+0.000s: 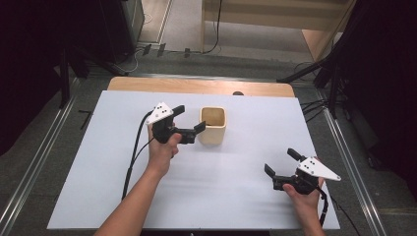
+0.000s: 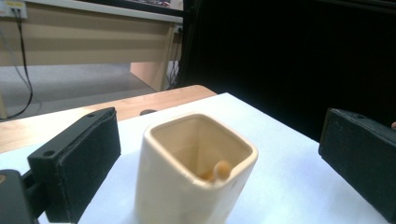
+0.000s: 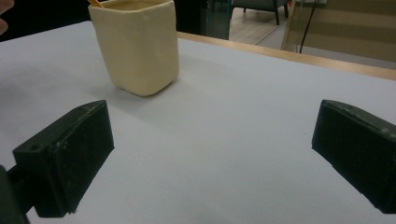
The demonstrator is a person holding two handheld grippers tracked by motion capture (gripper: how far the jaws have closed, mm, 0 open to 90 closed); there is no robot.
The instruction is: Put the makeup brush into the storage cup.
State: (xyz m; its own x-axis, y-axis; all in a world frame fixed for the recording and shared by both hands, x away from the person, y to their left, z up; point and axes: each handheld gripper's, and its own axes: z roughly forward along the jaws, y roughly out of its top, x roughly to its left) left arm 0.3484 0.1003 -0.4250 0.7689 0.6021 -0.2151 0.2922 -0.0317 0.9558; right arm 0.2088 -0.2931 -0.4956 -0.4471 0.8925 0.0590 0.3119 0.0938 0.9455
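just cream cup (image 1: 213,126) — jaws apart

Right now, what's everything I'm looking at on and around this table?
Cup: one, cream, square-sided, upright mid-sheet; something small and orange-tan inside.
Sheet: one, white, covering most of the table.
Table: one, wooden, bare strip along the far edge.
Cables: several, dark, on the floor beyond the table.
Left tool: one, black, open, jaws either side of the cup, not touching.
Right tool: one, black, open, near the sheet's right corner.
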